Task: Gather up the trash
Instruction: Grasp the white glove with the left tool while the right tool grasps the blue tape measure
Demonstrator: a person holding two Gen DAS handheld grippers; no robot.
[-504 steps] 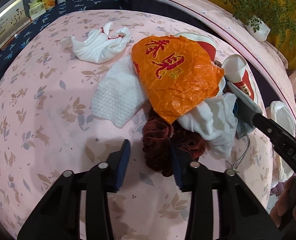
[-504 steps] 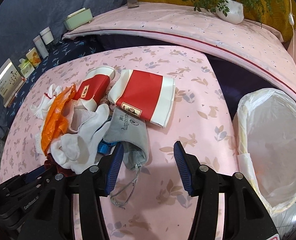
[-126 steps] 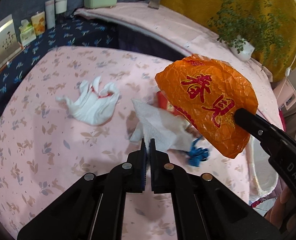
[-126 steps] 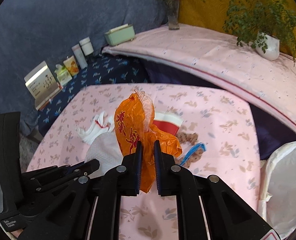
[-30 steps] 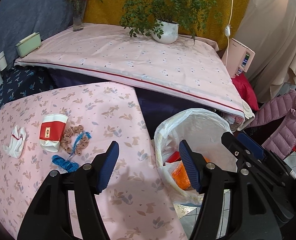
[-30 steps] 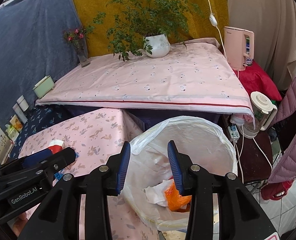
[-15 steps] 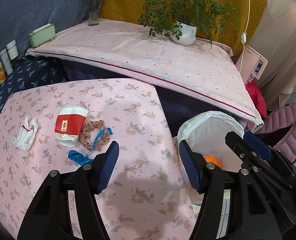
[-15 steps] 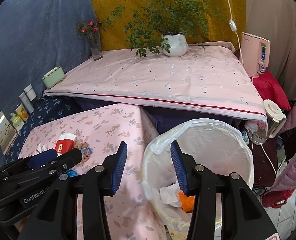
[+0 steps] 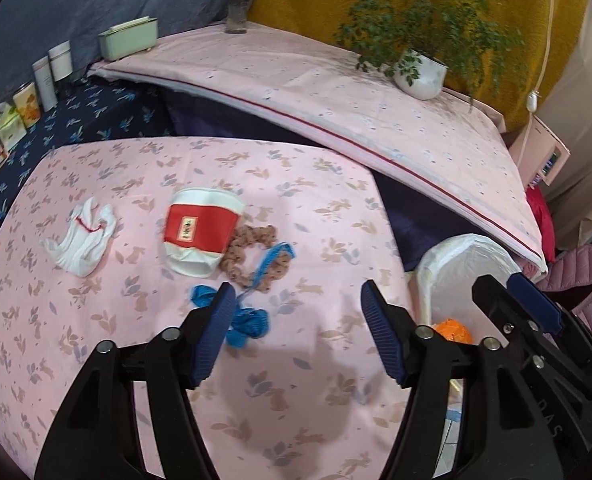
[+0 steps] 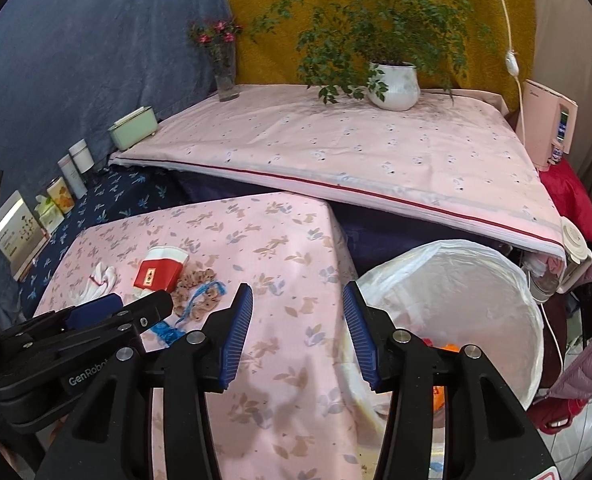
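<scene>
Since one second ago, both views have been swung off the bin [image 10: 496, 280] toward the pink-clothed bench [image 9: 95, 360], and orange trash [image 9: 454, 330] is seen inside the white liner. Left tool [image 9: 296, 330] is held over the bench, jaws opening, nothing between them. Right tool [image 10: 298, 330] is held above the bench edge beside the bin, jaws opening, also empty. Remaining on the bench: red-and-white paper cup [image 9: 199, 236] on its side, brown scrunchie [image 9: 255, 256] touching it, blue string [image 9: 247, 320] just beside, white tissue [image 9: 81, 240] apart.
</scene>
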